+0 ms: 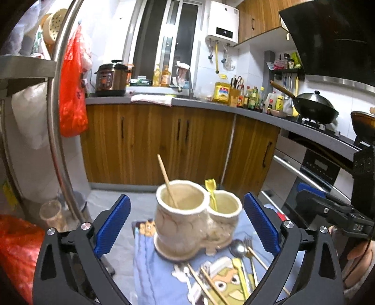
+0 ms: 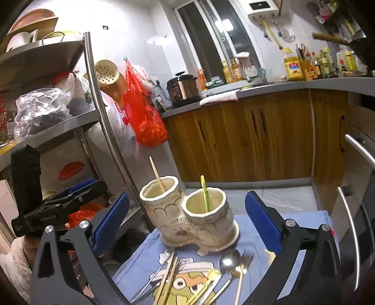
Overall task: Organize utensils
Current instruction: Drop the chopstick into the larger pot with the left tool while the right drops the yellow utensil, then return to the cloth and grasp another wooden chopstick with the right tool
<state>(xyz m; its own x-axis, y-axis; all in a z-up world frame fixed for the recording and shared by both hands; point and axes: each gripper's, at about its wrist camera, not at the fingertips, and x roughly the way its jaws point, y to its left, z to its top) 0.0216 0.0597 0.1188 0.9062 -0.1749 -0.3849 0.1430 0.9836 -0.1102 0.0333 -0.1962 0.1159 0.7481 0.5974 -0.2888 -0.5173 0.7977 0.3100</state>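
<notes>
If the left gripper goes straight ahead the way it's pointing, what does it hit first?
Most likely the ceramic utensil holder, centred between the open left gripper fingers; exact depth is unclear.

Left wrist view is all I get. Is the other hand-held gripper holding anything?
Observer: No. The right hand-held gripper is open and empty, and the ceramic holder stands ahead of it, untouched.
Operator: What sits on top of that metal shelf? It's cut off for me.
Observer: Bowls, stacked on the top tier.
Operator: And on the tier below?
Observer: A crumpled clear plastic bag with dark contents.
</notes>
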